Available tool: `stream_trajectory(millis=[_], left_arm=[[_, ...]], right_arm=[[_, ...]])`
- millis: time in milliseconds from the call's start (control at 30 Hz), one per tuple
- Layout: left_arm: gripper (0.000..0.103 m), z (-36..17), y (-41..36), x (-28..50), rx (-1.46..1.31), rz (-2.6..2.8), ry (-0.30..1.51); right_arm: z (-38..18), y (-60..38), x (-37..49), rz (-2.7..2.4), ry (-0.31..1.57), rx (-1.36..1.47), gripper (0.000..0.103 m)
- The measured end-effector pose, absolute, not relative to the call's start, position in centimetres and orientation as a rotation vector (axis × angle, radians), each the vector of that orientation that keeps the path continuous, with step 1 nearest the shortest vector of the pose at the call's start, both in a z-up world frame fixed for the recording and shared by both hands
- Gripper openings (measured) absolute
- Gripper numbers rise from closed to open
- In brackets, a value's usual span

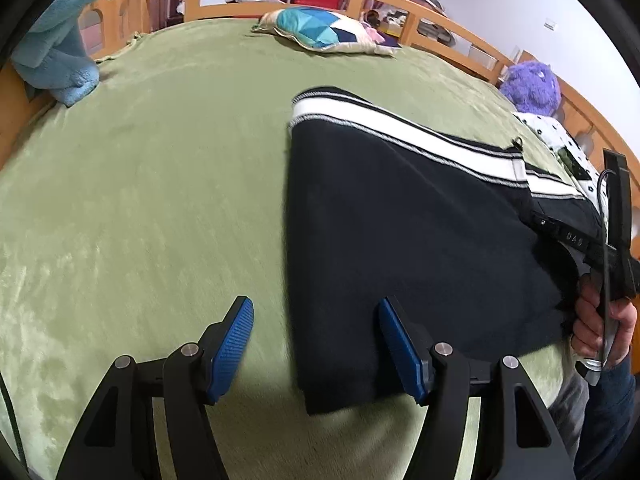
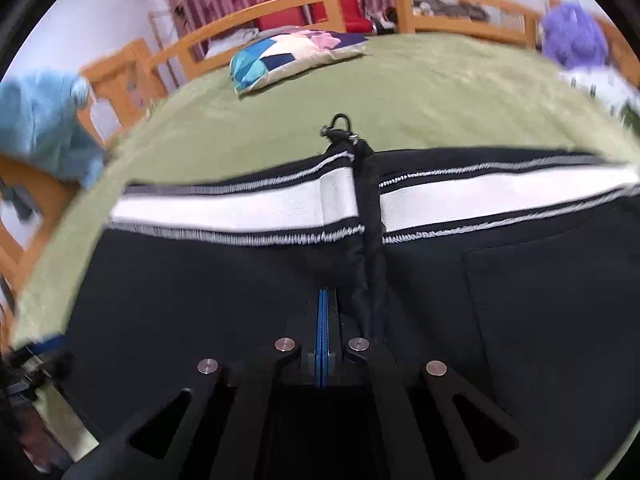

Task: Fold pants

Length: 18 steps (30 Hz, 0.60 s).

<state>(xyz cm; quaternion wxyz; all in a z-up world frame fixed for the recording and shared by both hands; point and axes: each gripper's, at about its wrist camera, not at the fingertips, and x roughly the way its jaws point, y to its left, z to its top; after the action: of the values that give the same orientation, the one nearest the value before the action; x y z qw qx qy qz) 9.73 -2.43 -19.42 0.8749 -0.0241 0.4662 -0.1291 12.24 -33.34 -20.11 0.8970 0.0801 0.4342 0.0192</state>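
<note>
Mid-fold: right gripper point(image 2: 327, 316) pinched closed on black pants point(image 1: 400, 220), left gripper point(image 1: 316, 344) spread open, next needs grabbing the near edge.

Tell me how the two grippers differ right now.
The left gripper is open, its pads wide apart; the right gripper is shut, pads pressed together. The left hovers at the pants' near left edge, gripping nothing; whether the right pinches the fabric is unclear. Both have blue pads on black fingers.
</note>
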Motion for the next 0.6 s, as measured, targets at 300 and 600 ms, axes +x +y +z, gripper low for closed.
stream_trajectory(millis=[300,600], left_arm=[[0.063,-17.7,-1.8,7.3,-0.026,-0.267,0.95],[0.063,-12.6,-2.2,4.3,0.0,-0.25,0.867]], right_arm=[[-18.2,-32.6,6.4,0.023,0.9,0.095,0.024],[-12.2,-33.5,1.5,-0.044,0.817,0.083,0.059]])
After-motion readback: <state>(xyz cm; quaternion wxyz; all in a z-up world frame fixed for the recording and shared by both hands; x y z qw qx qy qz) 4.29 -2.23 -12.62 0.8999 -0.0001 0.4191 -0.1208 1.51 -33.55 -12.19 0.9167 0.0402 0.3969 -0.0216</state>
